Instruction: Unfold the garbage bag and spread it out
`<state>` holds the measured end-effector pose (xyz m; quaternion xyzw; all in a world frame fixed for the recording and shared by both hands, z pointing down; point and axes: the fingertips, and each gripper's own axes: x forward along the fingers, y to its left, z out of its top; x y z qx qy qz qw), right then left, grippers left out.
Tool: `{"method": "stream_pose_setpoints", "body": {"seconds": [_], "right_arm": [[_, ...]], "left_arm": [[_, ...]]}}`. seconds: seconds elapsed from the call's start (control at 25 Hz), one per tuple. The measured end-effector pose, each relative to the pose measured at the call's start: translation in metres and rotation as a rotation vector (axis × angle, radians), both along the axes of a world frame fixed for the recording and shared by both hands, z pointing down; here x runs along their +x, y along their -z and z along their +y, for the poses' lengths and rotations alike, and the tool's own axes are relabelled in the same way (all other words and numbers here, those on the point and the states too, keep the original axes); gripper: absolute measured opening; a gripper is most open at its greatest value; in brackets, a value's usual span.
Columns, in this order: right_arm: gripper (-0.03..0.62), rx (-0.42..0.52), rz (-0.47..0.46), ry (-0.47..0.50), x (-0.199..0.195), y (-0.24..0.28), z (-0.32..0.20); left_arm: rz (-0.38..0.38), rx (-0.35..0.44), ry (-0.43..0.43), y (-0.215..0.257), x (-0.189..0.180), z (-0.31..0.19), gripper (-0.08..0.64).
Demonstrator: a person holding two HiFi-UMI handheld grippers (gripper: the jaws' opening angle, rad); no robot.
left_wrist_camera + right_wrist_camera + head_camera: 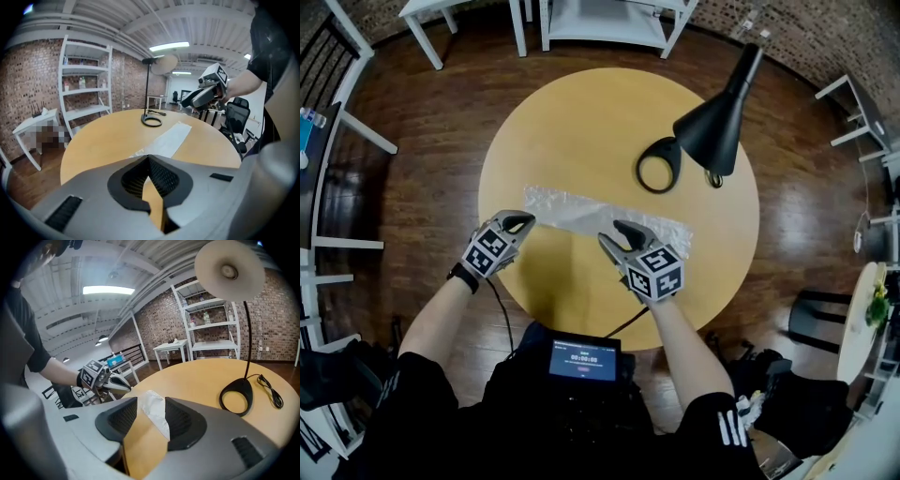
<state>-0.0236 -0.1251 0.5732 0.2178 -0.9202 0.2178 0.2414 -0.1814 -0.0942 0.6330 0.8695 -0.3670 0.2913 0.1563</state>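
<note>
While we looked steeply down from the head view, a round wooden table (581, 112) filled the middle of the scene, standing on a dark wood floor (431, 122). Across the table lay the garbage bag (581, 211), folded into one long, narrow strip of pale, crinkled film. It ran from left of centre toward the right, lying flat on the tabletop.

At the strip's left end we saw the left gripper (523, 222) with its jaws clenched together, their tips meeting. The tips sat right at the bag's crumpled end. We could not tell whether any film was caught between them.

Near the strip's right half, on the side closest to the person, we saw the right gripper (614, 234). Its jaws stood apart and released. In the right gripper view, the bag ran along the table through the gap between them, against the right-hand pad, with bare wood showing beside it. The jaws were not squeezing it.

Beyond the bag, toward the far right of the table, stood a black desk lamp (712, 122). Its ring-shaped base (659, 164) rested on the wood, well apart from the bag, and its cone shade hung above.

Below the table's near edge, a small lit screen (584, 359) sat at the person's chest. In the left gripper view, white shelving (84, 89) stood against a brick wall.
</note>
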Motion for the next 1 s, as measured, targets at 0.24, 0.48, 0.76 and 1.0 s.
{"method": "stream_pose_setpoints", "body": {"seconds": [0.24, 0.48, 0.76, 1.0], "right_arm": [[0.19, 0.099, 0.185, 0.227, -0.033, -0.033, -0.001], [0.191, 0.173, 0.463, 0.391, -0.033, -0.09, -0.011], [0.189, 0.238, 0.626, 0.534, -0.038, -0.131, -0.012], [0.028, 0.213, 0.672, 0.575, -0.028, -0.147, -0.007]], "left_arm": [[-0.067, 0.055, -0.111, 0.004, 0.007, 0.028, 0.0], [-0.11, 0.056, -0.156, -0.007, 0.003, 0.052, 0.0], [-0.135, 0.037, -0.177, -0.021, 0.001, 0.069, 0.0], [-0.135, 0.029, -0.171, -0.025, -0.001, 0.072, 0.0]]}}
